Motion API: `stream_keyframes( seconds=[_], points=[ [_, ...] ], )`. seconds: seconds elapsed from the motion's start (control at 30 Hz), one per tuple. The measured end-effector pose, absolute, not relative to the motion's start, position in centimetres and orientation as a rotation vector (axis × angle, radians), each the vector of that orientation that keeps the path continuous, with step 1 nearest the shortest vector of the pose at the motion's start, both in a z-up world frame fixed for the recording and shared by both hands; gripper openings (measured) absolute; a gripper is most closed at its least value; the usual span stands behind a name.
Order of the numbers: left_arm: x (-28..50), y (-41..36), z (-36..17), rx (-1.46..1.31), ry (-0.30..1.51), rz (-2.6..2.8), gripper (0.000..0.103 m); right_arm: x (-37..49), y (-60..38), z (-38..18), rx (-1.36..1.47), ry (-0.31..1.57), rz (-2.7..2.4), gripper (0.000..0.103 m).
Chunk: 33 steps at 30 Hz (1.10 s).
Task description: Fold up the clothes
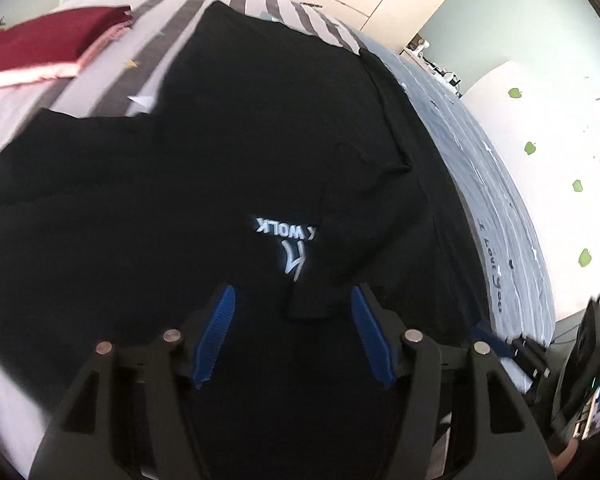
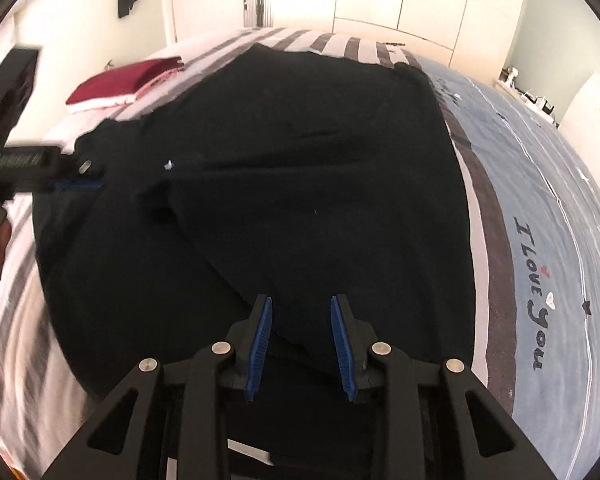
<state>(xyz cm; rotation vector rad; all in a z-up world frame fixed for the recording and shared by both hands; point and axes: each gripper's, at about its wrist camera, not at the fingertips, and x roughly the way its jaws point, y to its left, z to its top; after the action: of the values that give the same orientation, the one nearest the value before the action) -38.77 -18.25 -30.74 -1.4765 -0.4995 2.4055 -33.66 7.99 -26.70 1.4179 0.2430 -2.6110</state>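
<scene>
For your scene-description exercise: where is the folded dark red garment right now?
In both wrist views the folded dark red garment lies at the far left of the striped bedspread, atop pale pink folded cloth, just beyond the spread black garment.

A bed [image 2: 540,208] is carrying everything here, its cover running in grey and white stripes ahead and to the left of the right gripper [image 2: 302,312], then giving way on the gripper's right to pale blue cloth lettered "I Love You". A black garment [image 2: 300,160] is lying spread flat across the middle, directly beneath and ahead of both grippers, one side folded over the front and partly hiding its white lettering. Ahead and to the left of the left gripper [image 1: 292,304], well apart from the black cloth, a folded dark red item [image 1: 48,44] is sitting on what appears to be a pink and white folded piece.
</scene>
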Motion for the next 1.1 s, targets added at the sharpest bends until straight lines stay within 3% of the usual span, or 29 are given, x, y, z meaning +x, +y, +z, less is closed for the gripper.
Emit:
stream_keyframes(
  seconds=[0.07,0.17,0.27,0.33,0.5,0.63,0.7,0.8,1.1],
  points=[
    [-39.5,-17.9,-31.5,-1.504,-0.52,2.378,0.058,-33.6,7.7,-27.4,1.408,0.288,-2.593,0.028],
    [-39.9,-17.5,-32.2,-1.524,-0.523,2.355,0.056,-33.5,7.1,-28.0,1.389,0.349,-2.573,0.04],
    [-39.9,-17.0,-32.3,-1.516,-0.489,2.361,0.037,-33.4,6.9,-28.7,1.383,0.385,-2.564,0.042],
    [-39.9,-16.5,-32.6,-1.541,-0.444,2.356,0.019,-33.3,7.1,-29.1,1.388,0.416,-2.566,0.042],
    [-39.5,-15.2,-32.8,-1.547,-0.376,2.347,0.003,-33.6,8.4,-29.5,1.396,0.364,-2.571,0.042],
    [-39.5,-15.8,-32.0,-1.523,-0.42,2.38,0.002,-34.1,9.0,-29.3,1.387,0.305,-2.558,0.041],
    [-39.5,-16.5,-30.8,-1.489,-0.456,2.409,0.002,-34.4,9.0,-29.4,1.382,0.287,-2.55,0.027],
    [-39.8,-17.8,-28.8,-1.429,-0.502,2.446,0.002,-34.7,8.8,-29.1,1.37,0.292,-2.548,0.022],
    [-41.0,-18.3,-26.6,-1.373,-0.47,2.463,0.002,-34.6,7.1,-29.4,1.377,0.383,-2.513,0.024]
  ],
)
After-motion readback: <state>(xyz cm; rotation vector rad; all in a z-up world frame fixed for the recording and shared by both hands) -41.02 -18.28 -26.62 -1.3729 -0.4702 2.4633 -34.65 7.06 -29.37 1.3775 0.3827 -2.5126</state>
